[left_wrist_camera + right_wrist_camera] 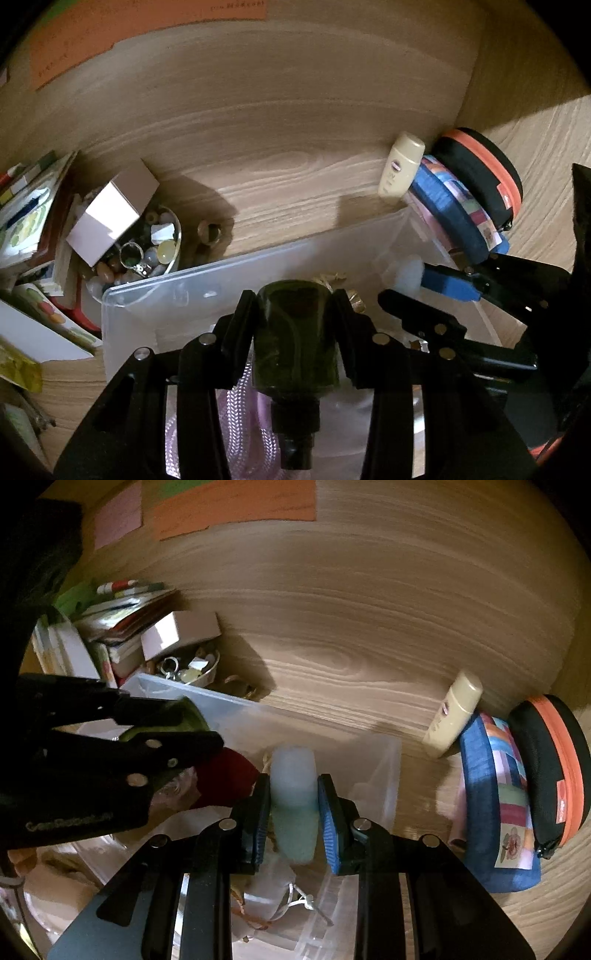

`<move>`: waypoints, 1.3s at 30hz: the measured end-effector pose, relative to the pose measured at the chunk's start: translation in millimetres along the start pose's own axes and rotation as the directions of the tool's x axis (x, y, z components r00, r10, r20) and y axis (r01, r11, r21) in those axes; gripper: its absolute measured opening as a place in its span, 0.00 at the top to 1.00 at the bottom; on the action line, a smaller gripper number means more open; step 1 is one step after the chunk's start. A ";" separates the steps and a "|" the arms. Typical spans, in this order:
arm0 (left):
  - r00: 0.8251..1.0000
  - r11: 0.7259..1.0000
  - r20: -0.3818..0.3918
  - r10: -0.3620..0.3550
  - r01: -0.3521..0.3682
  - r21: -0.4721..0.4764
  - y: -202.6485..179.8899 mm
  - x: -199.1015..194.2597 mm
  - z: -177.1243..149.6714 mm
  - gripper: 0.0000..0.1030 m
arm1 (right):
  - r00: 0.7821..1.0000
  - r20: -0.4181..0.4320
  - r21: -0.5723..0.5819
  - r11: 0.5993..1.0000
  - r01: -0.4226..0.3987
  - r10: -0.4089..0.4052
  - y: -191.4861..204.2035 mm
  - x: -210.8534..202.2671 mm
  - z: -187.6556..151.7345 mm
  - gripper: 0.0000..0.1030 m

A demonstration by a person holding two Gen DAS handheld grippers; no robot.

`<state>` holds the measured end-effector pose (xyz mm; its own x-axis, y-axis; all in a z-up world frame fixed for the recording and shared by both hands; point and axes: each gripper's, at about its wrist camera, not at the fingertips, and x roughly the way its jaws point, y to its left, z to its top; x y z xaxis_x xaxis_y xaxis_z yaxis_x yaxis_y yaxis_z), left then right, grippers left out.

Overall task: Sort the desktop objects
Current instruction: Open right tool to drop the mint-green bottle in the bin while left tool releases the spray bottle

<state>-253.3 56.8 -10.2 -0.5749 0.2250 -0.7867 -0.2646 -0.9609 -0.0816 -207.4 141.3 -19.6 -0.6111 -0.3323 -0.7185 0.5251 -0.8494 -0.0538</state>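
Left gripper (295, 325) clamps dark glass bottle (295, 339); right gripper (293, 812) clamps frosted, seemingly plastic bottle (294, 805).

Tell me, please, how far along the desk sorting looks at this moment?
Partly done: the clear plastic bin already holds several small items. In hand: the left gripper clamps a dark green bottle and the right gripper a frosted pale bottle, both over the bin. Left out: the cream tube, two pouches, the trinket bowl.

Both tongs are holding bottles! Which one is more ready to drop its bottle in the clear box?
Probably left. The left tongs hold the dark green bottle over the clear box's middle; the right tongs hold the frosted bottle nearer its corner.
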 end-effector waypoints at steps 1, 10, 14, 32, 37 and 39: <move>1.000 1.000 -0.004 0.001 -0.001 -0.001 0.4 1.2 -0.1 0.60 | 1.000 0.001 -0.004 1.000 0.005 -0.005 1.1 -0.4 0.1 0.78; 0.998 0.997 -0.001 -0.061 0.061 -0.039 5.8 -6.0 3.8 0.33 | 0.999 0.031 -0.033 0.999 0.020 -0.019 3.1 -12.6 2.4 0.77; 0.997 0.997 0.011 -0.078 0.078 -0.024 6.8 -12.5 4.5 0.25 | 0.997 0.081 -0.051 0.998 0.023 -0.019 4.6 -30.6 5.3 0.65; 0.981 0.998 0.181 0.068 -0.064 -0.024 22.6 -104.7 -11.9 0.08 | 0.972 0.187 -0.079 0.984 0.160 -0.143 23.7 -84.3 5.2 0.17; 0.970 0.992 0.209 0.123 -0.116 -0.044 25.9 -123.8 -30.9 0.08 | 0.968 0.195 -0.050 0.984 0.169 -0.156 30.3 -93.6 -6.2 0.17; 0.970 0.992 0.211 0.121 -0.112 -0.054 28.6 -130.0 -40.9 0.07 | 0.973 0.185 -0.033 0.989 0.145 -0.137 30.7 -98.5 -11.8 0.17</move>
<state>-154.4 -6.5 64.7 -0.7528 0.1363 -0.6440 -0.1564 -0.9873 -0.0262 -124.1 152.8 41.4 -0.7758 -0.2831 -0.5639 0.4501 -0.8746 -0.1802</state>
